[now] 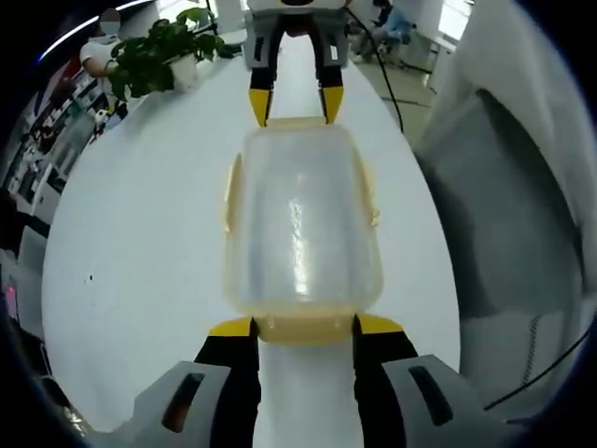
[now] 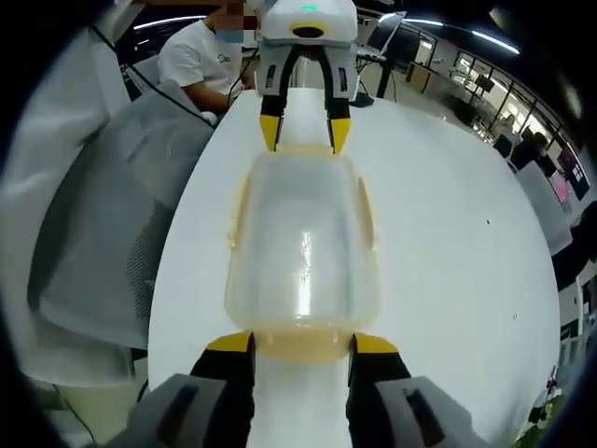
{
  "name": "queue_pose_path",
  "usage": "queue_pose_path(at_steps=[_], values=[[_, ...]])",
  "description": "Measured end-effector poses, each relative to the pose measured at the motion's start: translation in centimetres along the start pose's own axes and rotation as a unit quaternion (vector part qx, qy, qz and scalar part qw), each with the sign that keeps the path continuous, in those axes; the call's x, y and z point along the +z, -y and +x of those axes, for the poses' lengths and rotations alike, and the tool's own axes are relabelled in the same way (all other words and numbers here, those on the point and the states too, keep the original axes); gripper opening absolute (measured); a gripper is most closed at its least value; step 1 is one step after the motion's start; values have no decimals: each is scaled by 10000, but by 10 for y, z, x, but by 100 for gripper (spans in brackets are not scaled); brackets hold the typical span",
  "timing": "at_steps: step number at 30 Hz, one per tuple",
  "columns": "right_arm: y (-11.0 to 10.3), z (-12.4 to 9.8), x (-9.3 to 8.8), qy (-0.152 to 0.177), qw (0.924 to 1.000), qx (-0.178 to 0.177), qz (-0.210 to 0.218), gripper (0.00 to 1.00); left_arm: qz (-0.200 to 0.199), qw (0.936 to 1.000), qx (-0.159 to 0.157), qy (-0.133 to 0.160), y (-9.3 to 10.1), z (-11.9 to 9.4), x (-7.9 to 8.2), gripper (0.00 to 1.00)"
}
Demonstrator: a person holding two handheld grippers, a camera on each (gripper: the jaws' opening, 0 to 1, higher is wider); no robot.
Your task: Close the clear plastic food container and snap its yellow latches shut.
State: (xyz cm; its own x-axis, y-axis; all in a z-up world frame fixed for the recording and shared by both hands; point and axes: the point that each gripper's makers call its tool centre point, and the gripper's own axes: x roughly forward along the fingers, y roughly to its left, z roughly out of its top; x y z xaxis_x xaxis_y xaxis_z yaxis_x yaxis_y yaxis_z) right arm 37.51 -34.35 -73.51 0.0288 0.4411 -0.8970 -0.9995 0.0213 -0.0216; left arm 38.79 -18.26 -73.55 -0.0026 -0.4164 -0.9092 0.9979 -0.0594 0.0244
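A clear plastic container (image 1: pixel 300 224) with its lid on lies lengthwise on the white table (image 1: pixel 140 280), between two grippers that face each other. Yellow latches (image 1: pixel 230 191) run along its long sides, and a yellow end latch (image 1: pixel 303 329) sits at the near end. My left gripper (image 1: pixel 304 327) is open, its yellow tips flanking that end latch. My right gripper (image 1: pixel 295 105) is open at the far end. In the right gripper view the container (image 2: pixel 300 243) lies the same way: the right gripper (image 2: pixel 301 343) straddles its near yellow end and the left gripper (image 2: pixel 304 131) stands at the far end.
A potted plant (image 1: pixel 168 51) stands at the table's far left. A person's pale grey garment (image 1: pixel 504 187) hangs close beside the table edge, also as grey cloth (image 2: pixel 103 215). A person in a white shirt (image 2: pixel 201 56) sits beyond. A dark cable (image 1: pixel 387 75) crosses the table.
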Motion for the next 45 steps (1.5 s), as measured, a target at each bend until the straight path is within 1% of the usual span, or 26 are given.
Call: queue_pose_path(at_steps=[3,5,8,12,15,19,22,29,37,40,45], values=[[2,1,-1,-3,10000,-34,0,36,43,10000,45,-21,-2,0,0,36],[3,1,-2,-22,10000,-35,13,36,-21,10000,18,4,-3,1,0,36],[2,2,-2,-41,10000,2,14,36,19,10000,29,-35,-3,2,0,36],[1,6,-8,-109,9999,42,28,36,3,10000,18,-58,0,7,1,36],[-2,8,-11,-52,9999,62,113,36,81,9999,15,-106,1,8,1,36],[-1,7,-9,-10,9999,44,108,36,61,10000,11,-72,1,7,1,36],[-2,8,-8,-104,9999,34,56,36,84,9999,16,-93,1,8,0,36],[-2,10,-9,-175,9998,40,62,36,71,9999,32,-68,1,7,0,37],[-4,10,-6,-183,9998,66,-21,36,81,9999,20,-112,3,6,-3,37],[-1,8,-2,-157,9998,-29,-84,36,53,9999,66,-139,3,5,-6,37],[-4,14,-2,-188,9998,30,-46,36,58,9999,68,-138,5,5,-8,37]])
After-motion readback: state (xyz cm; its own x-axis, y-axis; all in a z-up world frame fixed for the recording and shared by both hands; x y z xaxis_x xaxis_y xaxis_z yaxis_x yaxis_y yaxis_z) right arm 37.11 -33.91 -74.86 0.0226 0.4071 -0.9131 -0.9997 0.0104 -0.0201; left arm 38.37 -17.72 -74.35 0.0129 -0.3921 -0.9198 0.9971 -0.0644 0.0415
